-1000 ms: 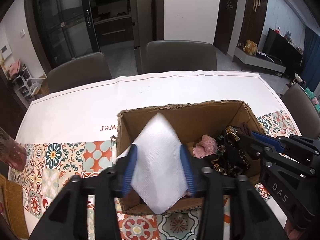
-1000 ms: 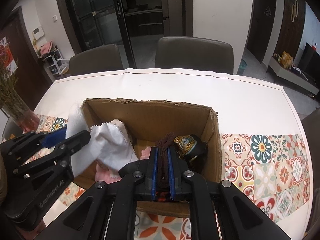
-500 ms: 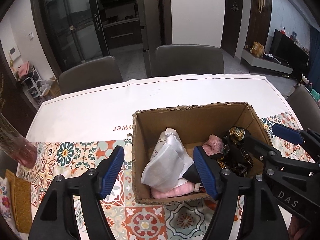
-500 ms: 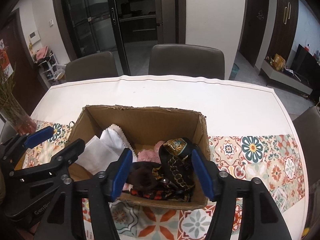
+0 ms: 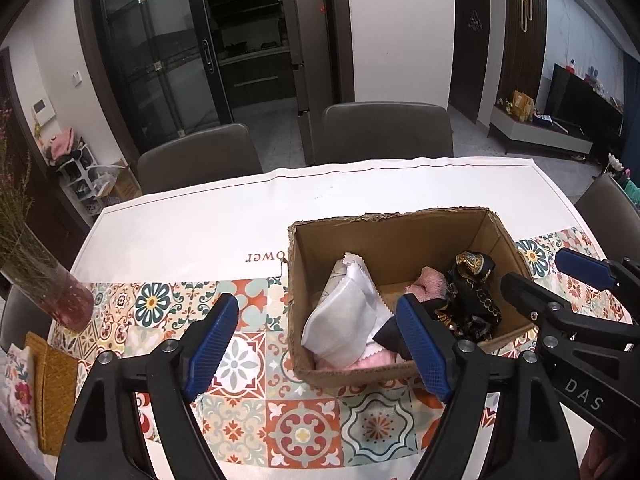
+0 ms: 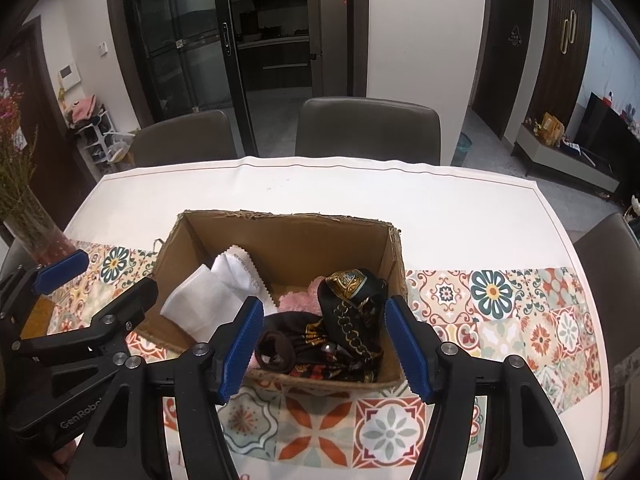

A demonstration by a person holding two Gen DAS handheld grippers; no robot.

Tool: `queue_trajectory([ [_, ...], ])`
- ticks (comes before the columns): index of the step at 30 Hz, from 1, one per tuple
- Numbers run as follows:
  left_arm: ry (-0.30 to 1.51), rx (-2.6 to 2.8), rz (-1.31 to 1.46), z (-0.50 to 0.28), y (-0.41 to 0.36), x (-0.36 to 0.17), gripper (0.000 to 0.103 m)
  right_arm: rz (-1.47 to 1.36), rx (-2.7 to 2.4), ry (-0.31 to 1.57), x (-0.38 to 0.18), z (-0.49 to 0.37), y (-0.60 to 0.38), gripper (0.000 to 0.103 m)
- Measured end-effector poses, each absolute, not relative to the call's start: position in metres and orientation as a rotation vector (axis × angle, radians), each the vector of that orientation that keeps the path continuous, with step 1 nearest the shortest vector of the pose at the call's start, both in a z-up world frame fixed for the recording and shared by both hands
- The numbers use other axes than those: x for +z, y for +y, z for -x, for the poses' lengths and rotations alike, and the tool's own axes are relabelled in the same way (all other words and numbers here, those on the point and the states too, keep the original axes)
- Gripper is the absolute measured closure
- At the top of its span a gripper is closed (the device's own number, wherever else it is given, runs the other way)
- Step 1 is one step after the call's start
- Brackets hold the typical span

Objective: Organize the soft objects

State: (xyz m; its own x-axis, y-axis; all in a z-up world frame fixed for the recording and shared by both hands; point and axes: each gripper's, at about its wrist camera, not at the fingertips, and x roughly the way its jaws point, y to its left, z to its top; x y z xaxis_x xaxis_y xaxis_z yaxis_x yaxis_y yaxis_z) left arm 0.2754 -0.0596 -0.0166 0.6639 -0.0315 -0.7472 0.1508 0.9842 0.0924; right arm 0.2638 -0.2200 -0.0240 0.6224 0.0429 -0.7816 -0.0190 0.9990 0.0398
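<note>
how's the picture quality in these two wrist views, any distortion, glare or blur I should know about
Left wrist view: strong fisheye bending at the edges, dark corners; the cardboard box and white cloth are sharp, and the near left gripper fingers are only slightly soft. Right wrist view: same curving of the door frames, dim indoor light, no strong glare; the patterned scarf reads clearly.

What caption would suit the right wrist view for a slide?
Open right gripper above a cardboard box holding a white cloth, pink fabric and a dark patterned scarf.
</note>
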Motion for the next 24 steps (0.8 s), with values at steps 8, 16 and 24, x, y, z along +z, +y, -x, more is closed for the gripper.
queue_trajectory([
  [8, 0.815, -0.102, -0.145, -0.247, -0.055, -0.004, 0.019, -0.020, 0.028, 0.868, -0.008, -0.237, -0.218, 0.038],
  [16, 0.796, -0.092, -0.141, -0.215, -0.049, 0.005, 0.017, -0.017, 0.022, 0.856, 0.000, -0.207, -0.216, 0.038],
  [24, 0.790, -0.071, -0.146, -0.182, -0.043, 0.004, 0.011, 0.006, 0.011, 0.833, 0.004, -0.176, -0.212, 0.031],
])
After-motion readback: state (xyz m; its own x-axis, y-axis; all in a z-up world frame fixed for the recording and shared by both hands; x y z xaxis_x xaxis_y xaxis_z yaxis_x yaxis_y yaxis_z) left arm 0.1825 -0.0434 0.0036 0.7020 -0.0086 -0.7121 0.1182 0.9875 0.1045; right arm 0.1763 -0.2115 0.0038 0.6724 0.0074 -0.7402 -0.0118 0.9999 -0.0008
